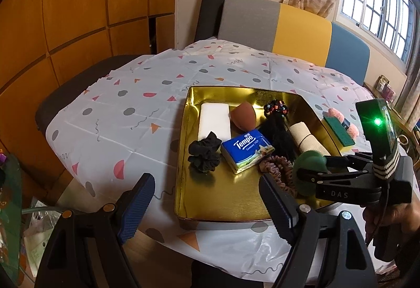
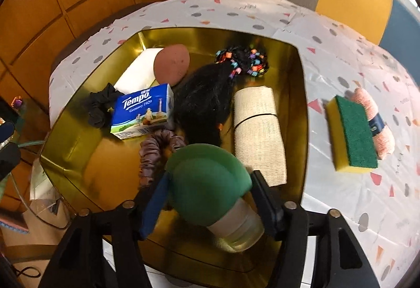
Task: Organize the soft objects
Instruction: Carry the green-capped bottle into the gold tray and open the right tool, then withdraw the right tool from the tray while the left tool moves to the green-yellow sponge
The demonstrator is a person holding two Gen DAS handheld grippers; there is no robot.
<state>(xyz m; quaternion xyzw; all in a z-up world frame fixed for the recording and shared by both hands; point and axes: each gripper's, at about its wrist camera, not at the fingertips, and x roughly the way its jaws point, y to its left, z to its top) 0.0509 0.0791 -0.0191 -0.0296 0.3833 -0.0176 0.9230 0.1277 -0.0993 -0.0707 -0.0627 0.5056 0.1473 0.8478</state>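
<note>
A: Right wrist view first. What does the right gripper (image 2: 207,198) have?

B: A green sponge (image 2: 207,177) on a clear stub handle sits between its jaws, low over the near end of the gold tray (image 2: 302,94). The jaws stand partly apart. The blue pad on one side looks just off the foam, so I judge this as letting go, not holding.

A: And the left gripper (image 1: 207,198)?

B: Empty, jaws wide, hanging over the near edge of the tray.

A: What is already in the tray?

B: Quite a lot. A white block (image 1: 214,121) and a brown egg-shaped sponge (image 1: 242,115) at the far side, a black scrunchie (image 1: 204,154), a blue tissue pack (image 1: 246,147), a brown scrunchie (image 2: 155,154), a black hair piece (image 2: 204,104) with a beaded band (image 2: 244,61), and a rolled beige cloth (image 2: 258,133).

A: What is left outside?

B: On the patterned surface (image 1: 126,115) to the right of the tray lies a yellow and green scrubbing sponge (image 2: 351,136), with a pink rolled cloth (image 2: 378,128) touching its far side. Those two are the only soft things I can see that are not in the tray.

A: So how far along?

B: Most of the way, I would say. Once the green one is down, two pieces remain, both on the right side, nearer the right hand.
</note>
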